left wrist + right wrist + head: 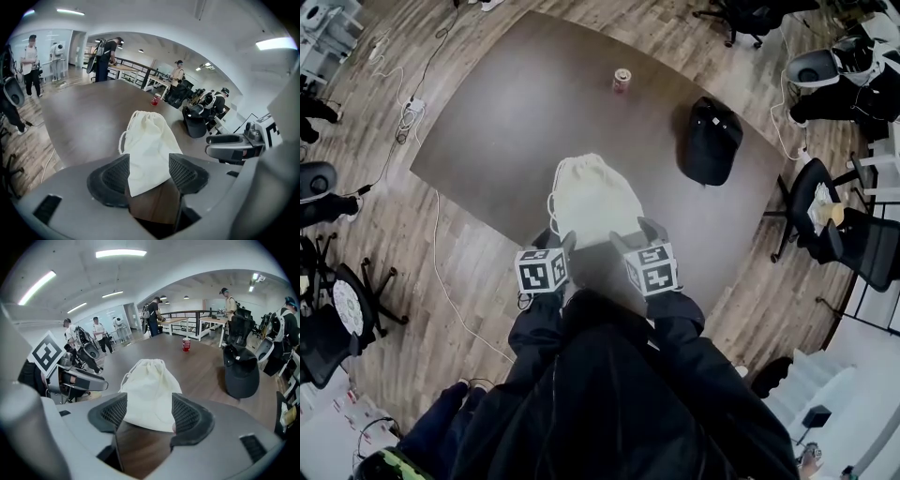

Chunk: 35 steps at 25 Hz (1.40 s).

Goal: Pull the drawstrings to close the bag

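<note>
A cream drawstring bag (pixel 592 202) lies flat on the dark brown table (pixel 506 122), its gathered mouth pointing away from me. Its white drawstring (pixel 551 202) loops out along the left side. My left gripper (pixel 555 246) hovers at the bag's near left corner and my right gripper (pixel 639 239) at its near right edge. In the left gripper view the bag's (pixel 147 145) corner lies between the wide jaws of the left gripper (pixel 149 176), with the pads clear of the cloth. In the right gripper view the bag's (pixel 149 390) near edge shows between the open right gripper (pixel 149 414).
A red can (pixel 622 80) stands at the table's far side. A black cap (pixel 711 141) rests to the right of the bag. Office chairs (pixel 811 202) and cables ring the table. Several people stand in the background of both gripper views.
</note>
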Available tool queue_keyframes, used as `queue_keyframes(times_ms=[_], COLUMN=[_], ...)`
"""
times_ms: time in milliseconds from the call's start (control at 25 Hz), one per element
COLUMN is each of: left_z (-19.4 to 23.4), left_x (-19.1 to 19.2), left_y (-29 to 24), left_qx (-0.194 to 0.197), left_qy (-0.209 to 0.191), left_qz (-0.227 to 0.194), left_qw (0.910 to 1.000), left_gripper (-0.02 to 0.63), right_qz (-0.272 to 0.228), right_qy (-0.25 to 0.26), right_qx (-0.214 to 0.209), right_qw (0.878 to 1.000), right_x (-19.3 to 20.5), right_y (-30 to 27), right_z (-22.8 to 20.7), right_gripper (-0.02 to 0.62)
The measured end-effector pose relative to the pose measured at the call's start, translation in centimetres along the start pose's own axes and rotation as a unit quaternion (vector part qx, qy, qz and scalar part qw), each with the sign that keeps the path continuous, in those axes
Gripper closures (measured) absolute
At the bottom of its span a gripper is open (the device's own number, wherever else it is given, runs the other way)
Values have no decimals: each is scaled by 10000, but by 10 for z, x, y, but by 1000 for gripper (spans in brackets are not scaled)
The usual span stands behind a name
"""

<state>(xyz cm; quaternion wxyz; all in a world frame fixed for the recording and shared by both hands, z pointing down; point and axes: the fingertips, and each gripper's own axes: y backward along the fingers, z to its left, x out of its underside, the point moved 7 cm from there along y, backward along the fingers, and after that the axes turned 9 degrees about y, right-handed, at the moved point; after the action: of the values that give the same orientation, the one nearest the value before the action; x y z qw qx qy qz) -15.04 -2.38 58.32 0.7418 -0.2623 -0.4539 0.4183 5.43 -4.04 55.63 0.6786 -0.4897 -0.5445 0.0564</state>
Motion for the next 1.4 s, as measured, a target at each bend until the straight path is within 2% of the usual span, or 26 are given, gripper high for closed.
queue_keyframes(times_ms=[120,240,320,560,720,1000,1400], left_z=[-13,-40,-56,-100,-122,-144,-152], left_x=[-3,-18,-33,-80,-99,-115,-126], left_y=[20,44,62,120,153,187,197], left_qx=[108,298,388,589,672,755,833], left_qy=[-153,-497,-698,-1242,-1448,-1700,-1796], left_qz=[-296,-708,-1040,-2049,-2605,-2974,-3090], left_qw=[9994,9958,9914,9691,9522,9364,9302], left_gripper=[350,356,390,534,564,574,574], right_qz=[-349,-813,-1177,-2158,-2608,-2919,-3077], right_qy=[119,233,323,647,754,813,933], right_qx=[102,189,254,686,843,934,949], right_qw=[9993,9962,9922,9719,9588,9484,9421], right_x=[-13,-37,-61,-128,-153,-175,-191], right_y=[19,41,58,113,141,165,171], right_z=[6,14,19,27,34,45,52], right_gripper=[299,362,401,525,555,571,572])
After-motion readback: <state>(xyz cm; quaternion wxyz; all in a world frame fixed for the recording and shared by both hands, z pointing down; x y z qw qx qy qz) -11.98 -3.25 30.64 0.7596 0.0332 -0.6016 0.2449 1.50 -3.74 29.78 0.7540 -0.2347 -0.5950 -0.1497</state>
